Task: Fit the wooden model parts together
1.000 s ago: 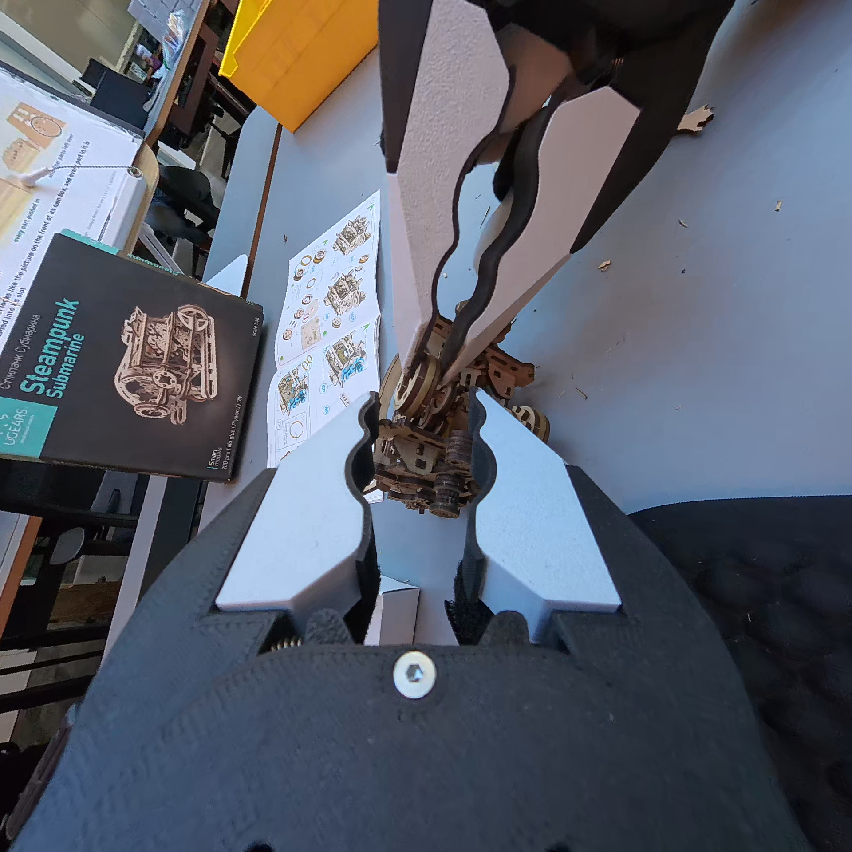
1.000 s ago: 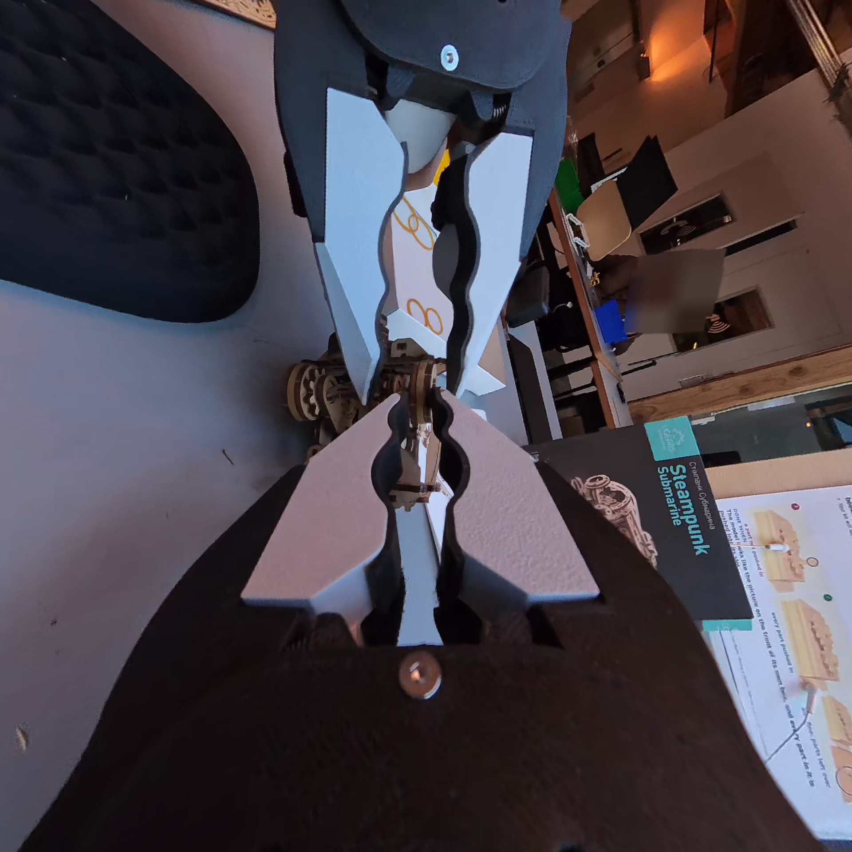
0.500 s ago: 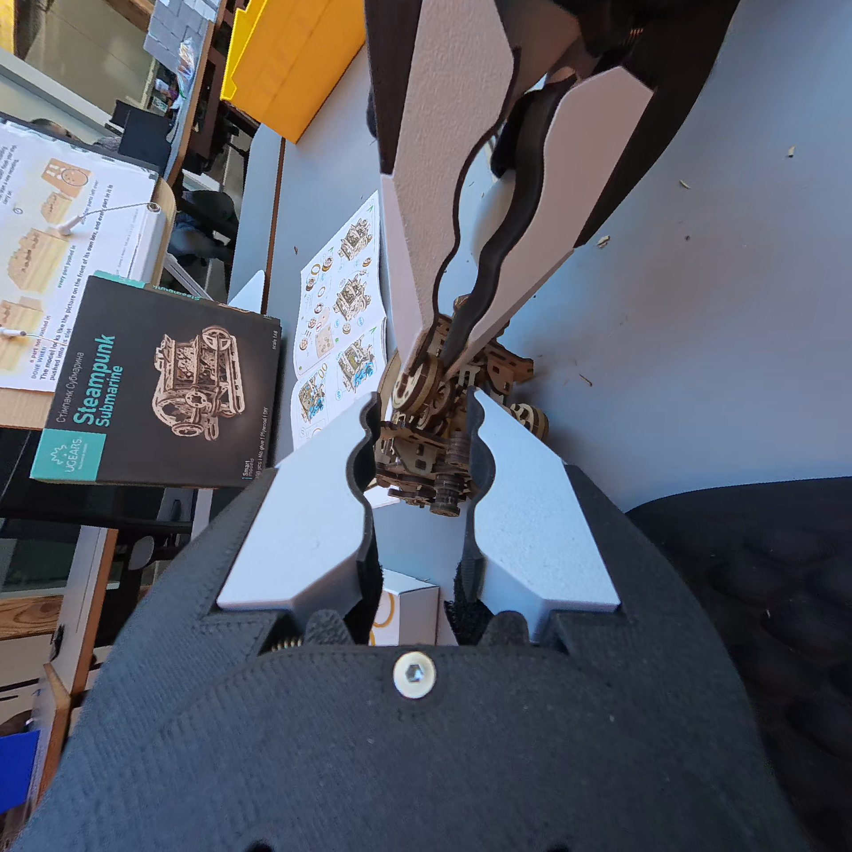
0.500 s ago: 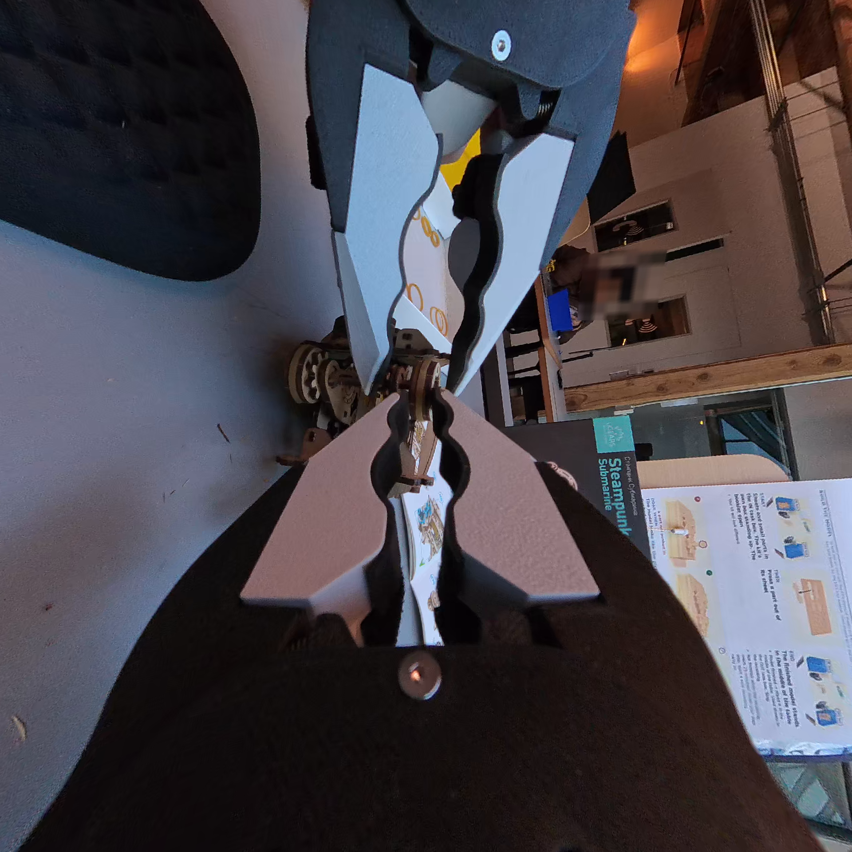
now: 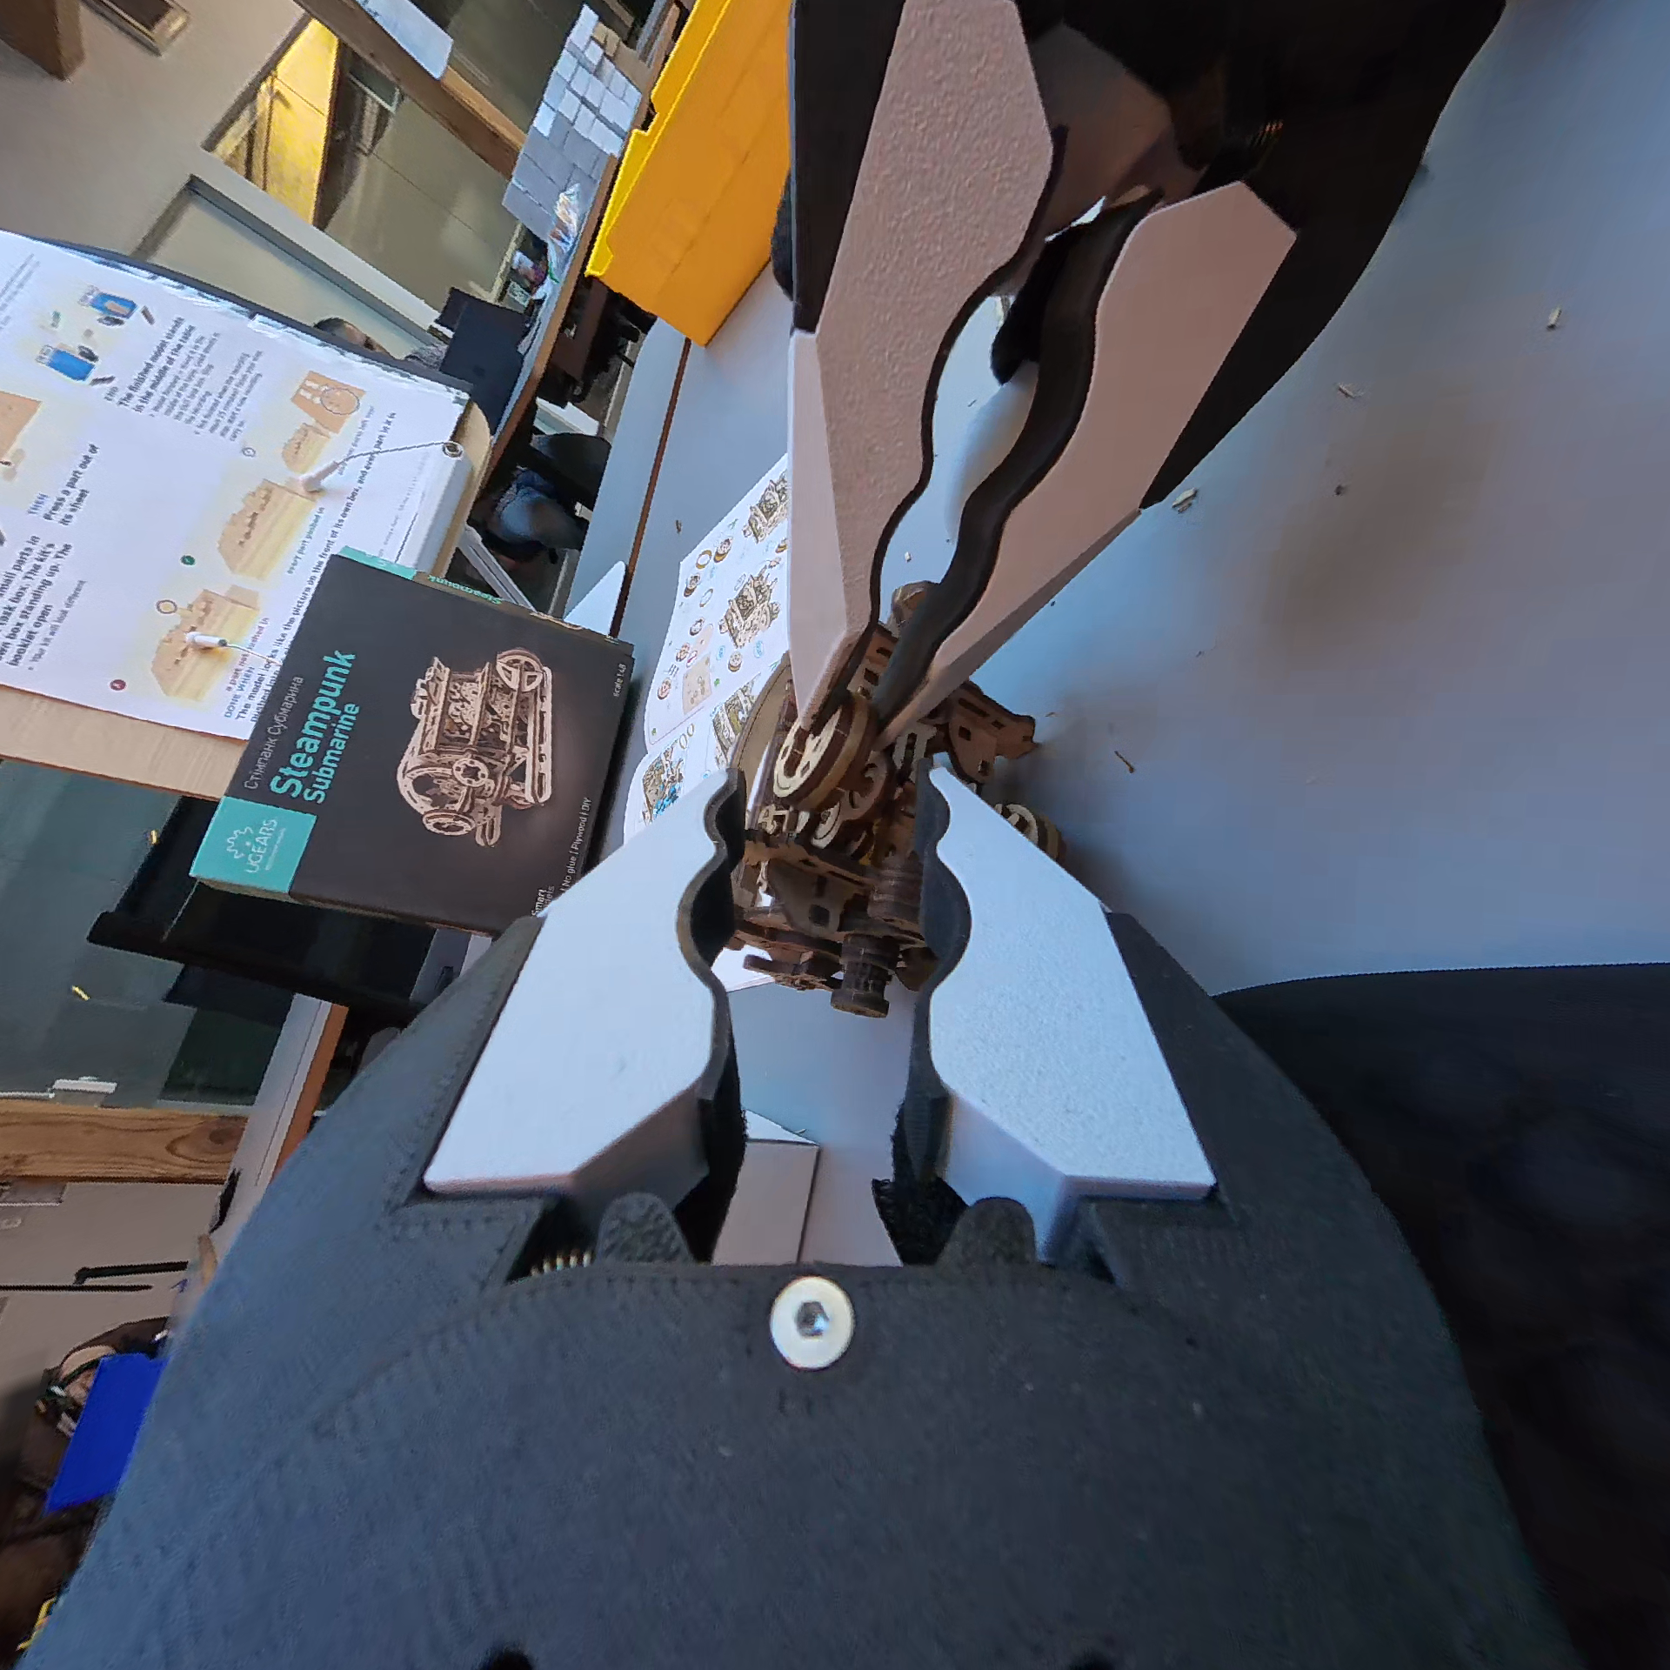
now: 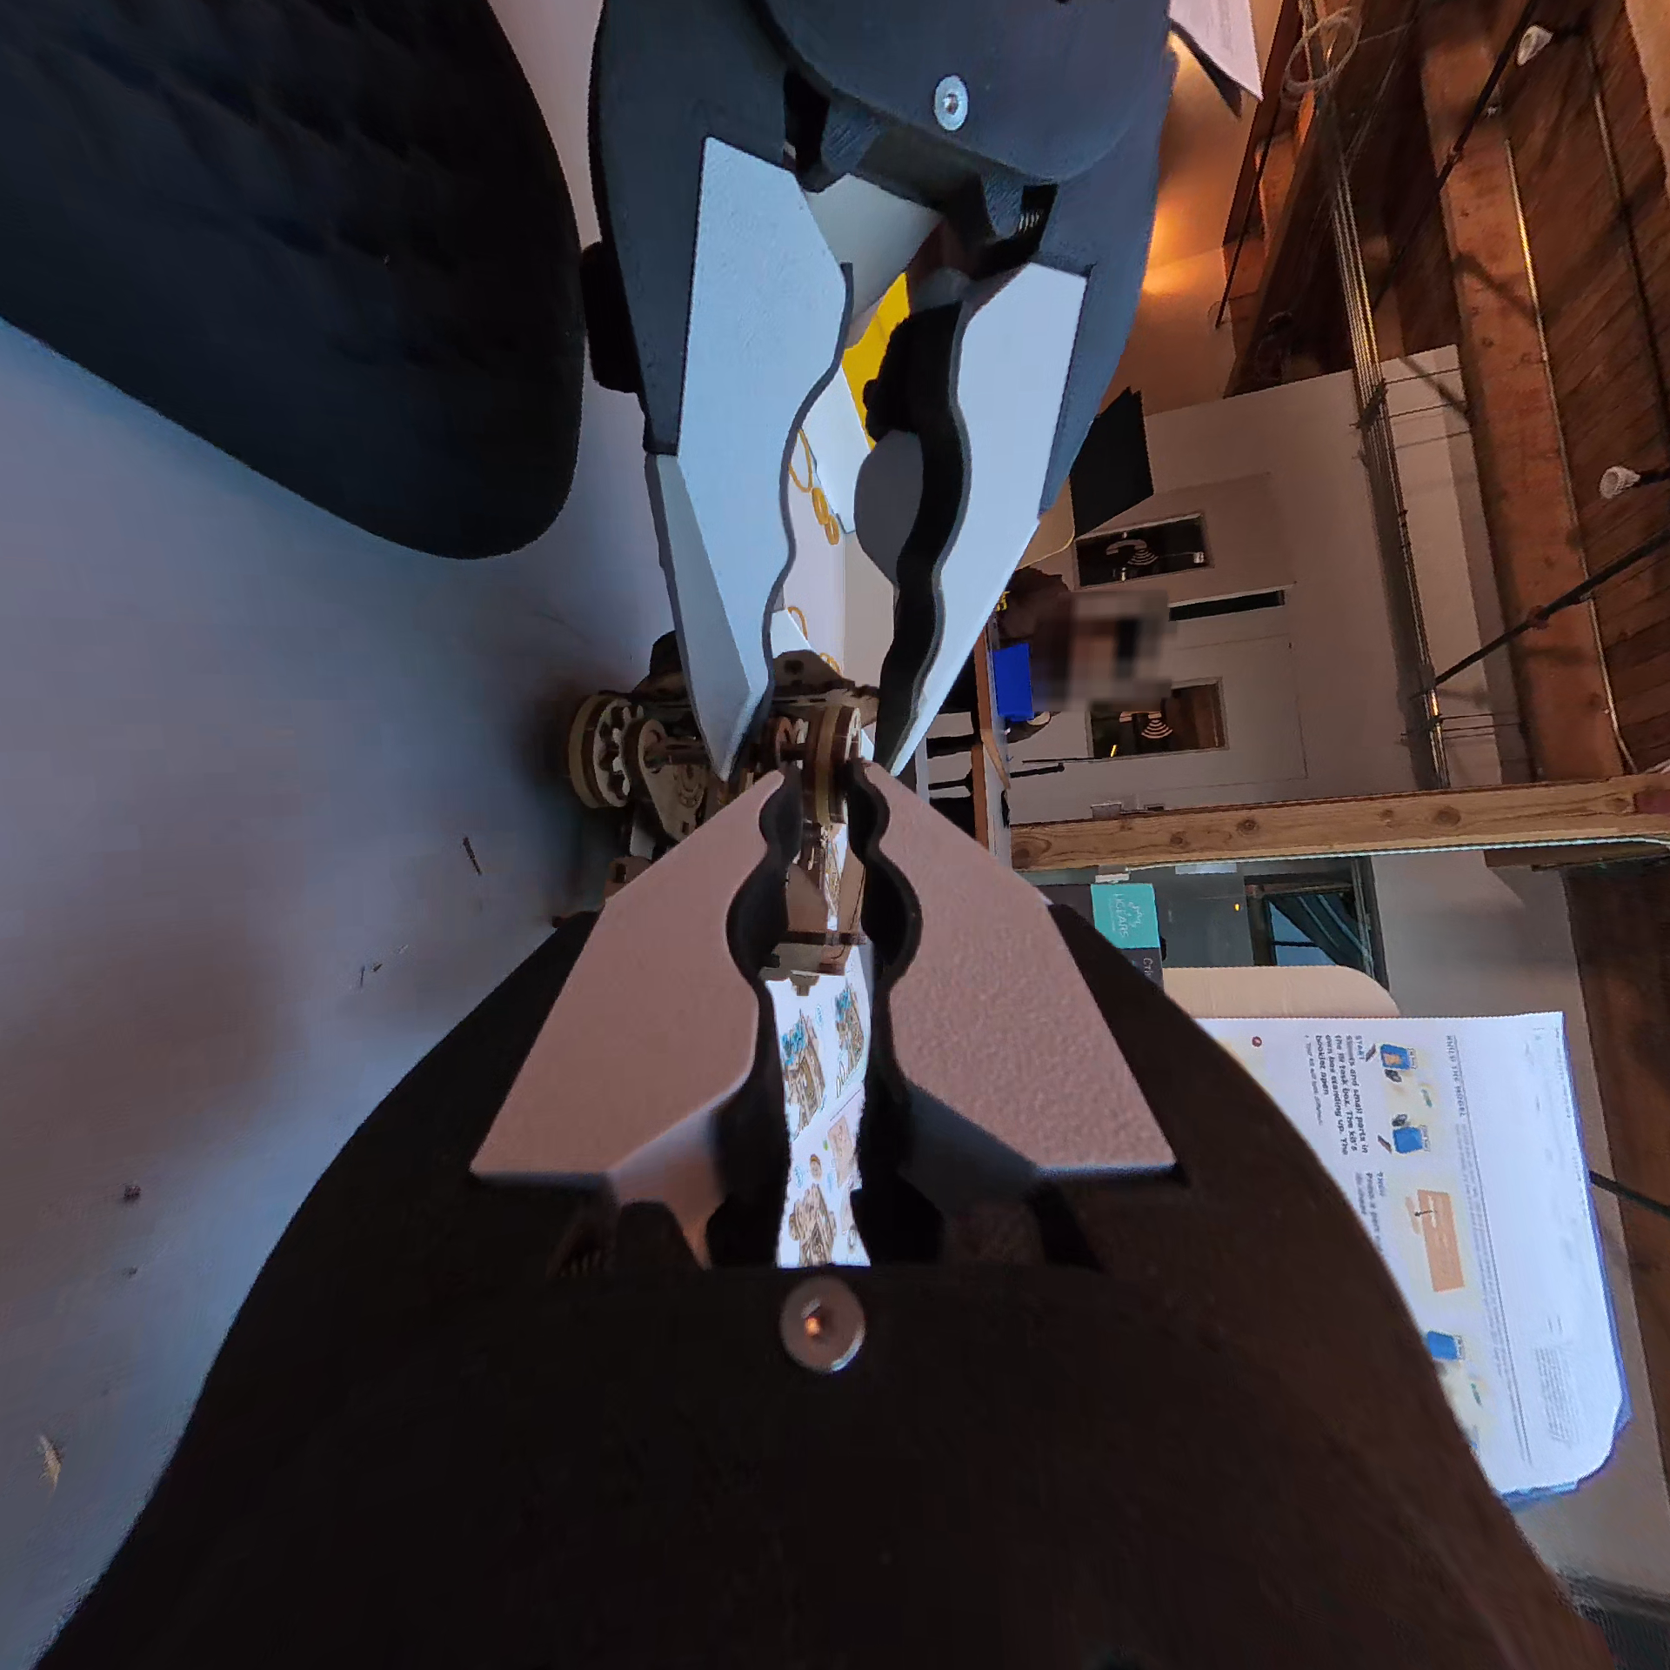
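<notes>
The model sits on the grey desk, close to its edge, with the booklet just beside it at its 10 o'clock in the left wrist view. The left claw closes around the model's body from 6 o'clock. The right claw comes in from 12 o'clock in that view, pinched tight on a small round wheel at the top of the model.

The two claws meet almost tip to tip, so a twist from either side could snap a thin plywood tab. If the wheel goes in crooked it may jam, or pop free and roll off the desk. From here I can't quite tell whether the wheel is already seated on its axle.
</notes>
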Motion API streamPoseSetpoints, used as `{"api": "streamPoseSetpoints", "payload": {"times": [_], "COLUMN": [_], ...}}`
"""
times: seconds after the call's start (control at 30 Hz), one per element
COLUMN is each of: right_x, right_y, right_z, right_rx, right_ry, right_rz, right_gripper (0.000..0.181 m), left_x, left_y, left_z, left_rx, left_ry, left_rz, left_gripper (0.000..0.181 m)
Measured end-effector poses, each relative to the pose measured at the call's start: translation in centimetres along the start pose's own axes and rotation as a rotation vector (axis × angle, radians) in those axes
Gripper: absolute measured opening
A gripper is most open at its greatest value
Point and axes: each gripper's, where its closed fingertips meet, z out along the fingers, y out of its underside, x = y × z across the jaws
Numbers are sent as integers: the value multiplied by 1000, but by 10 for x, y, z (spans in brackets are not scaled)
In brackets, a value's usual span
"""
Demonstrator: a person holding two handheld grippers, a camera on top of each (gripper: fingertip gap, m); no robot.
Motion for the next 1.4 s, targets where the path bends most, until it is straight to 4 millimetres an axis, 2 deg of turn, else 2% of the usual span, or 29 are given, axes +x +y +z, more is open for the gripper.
{"api": "streamPoseSetpoints", "payload": {"times": [0.13,0.3,0.57,0.73,0.9,1.0,1.13,1.23,1.4], "right_x": [-5,-5,5,-1,4,7,14,12,15], "right_y": [-3,-5,-9,-13,-16,-16,-27,-23,-25], "right_z": [0,0,-1,-4,-5,-6,-15,-10,-12], "right_rx": [45,81,127,181,215,234,301,295,330], "right_ry": [1,11,38,44,96,130,181,168,174], "right_rz": [-65,-112,-62,-146,-202,-233,-284,-325,-360], "right_gripper": [9,9,9,8,8,9,9,8,9], "left_x": [7,11,-7,-9,-7,-4,-3,-4,-7], "left_y": [-1,0,-10,-9,-12,-13,-23,-30,-31], "left_z": [4,11,-8,-16,-24,-24,-24,-27,-28], "left_rx": [4,-7,79,111,171,187,228,269,266], "left_ry": [17,-3,-12,63,167,199,230,252,238], "left_rz": [-4,11,-82,-204,-365,-402,-457,-490,-484], "left_gripper": [30,37,39,49,44,43,34,29,25]}}
